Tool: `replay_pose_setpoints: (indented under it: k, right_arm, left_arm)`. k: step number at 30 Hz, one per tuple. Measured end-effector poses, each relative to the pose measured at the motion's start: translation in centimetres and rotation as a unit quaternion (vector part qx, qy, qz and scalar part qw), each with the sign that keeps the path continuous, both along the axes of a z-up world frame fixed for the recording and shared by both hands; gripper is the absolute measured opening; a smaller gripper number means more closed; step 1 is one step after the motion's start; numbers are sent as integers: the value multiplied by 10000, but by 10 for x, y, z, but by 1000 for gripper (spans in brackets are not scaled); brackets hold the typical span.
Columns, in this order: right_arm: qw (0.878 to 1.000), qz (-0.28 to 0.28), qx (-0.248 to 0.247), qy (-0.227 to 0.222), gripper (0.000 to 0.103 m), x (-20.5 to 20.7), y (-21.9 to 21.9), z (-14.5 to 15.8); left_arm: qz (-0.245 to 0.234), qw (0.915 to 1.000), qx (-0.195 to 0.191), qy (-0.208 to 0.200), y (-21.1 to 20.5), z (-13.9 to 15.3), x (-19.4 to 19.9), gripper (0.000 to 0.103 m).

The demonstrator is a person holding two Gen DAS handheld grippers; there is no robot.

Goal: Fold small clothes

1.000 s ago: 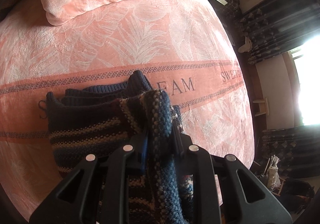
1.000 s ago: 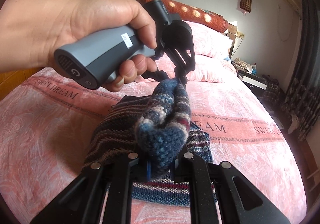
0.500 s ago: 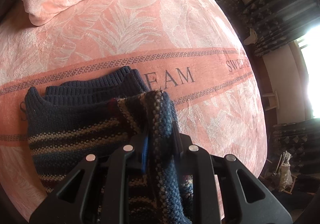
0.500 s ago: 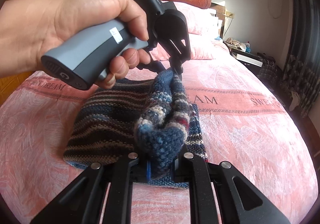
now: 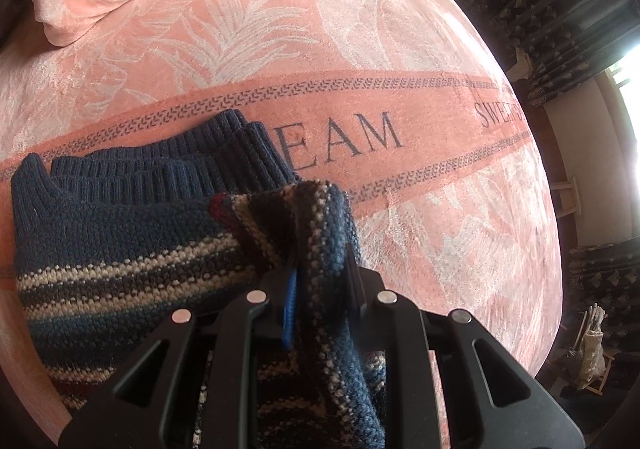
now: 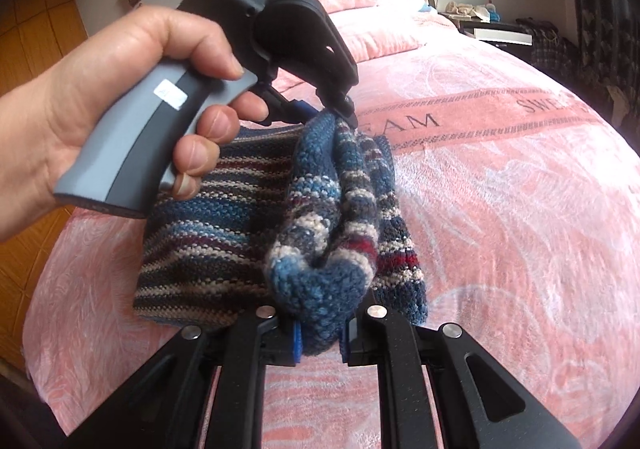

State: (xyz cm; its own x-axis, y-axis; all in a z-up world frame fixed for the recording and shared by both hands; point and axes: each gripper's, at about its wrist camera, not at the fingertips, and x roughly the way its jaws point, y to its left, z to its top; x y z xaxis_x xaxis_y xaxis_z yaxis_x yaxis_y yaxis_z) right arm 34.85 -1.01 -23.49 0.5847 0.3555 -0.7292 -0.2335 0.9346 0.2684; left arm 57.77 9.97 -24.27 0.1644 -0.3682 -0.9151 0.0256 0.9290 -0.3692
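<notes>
Left gripper (image 5: 318, 281): jaws closed down to the thickness of a bunched fold of the striped knit sweater (image 5: 120, 249). Right gripper (image 6: 320, 329): jaws clamped likewise on a thick roll at the opposite end of the same lifted edge. The held edge is raised between both grippers; the rest of the sweater lies flat on the pink bedspread (image 6: 500, 229), its ribbed navy collar (image 5: 172, 165) beside the printed lettering. Progress, by judgement: the fold is mid-way. The raised edge is not yet laid over the body; laying it down, releasing and smoothing remain
</notes>
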Motion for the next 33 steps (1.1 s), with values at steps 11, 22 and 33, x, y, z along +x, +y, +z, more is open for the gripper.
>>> replay_pose_setpoints:
  k: [11, 22, 33]
  right_arm:
    - [9946, -29, 847, 599, 15, 5, -22, -23]
    - [9761, -69, 1873, 1103, 48, 23, -62, -33]
    - [9287, 445, 3149, 1905, 51, 113, -90, -29]
  left_arm:
    - [-1, 9998, 15, -200, -6, -5, -3, 29]
    - [49, 9965, -347, -756, 27, 29, -9, 61]
    - [-296, 9838, -1529, -892, 113, 43, -104, 70]
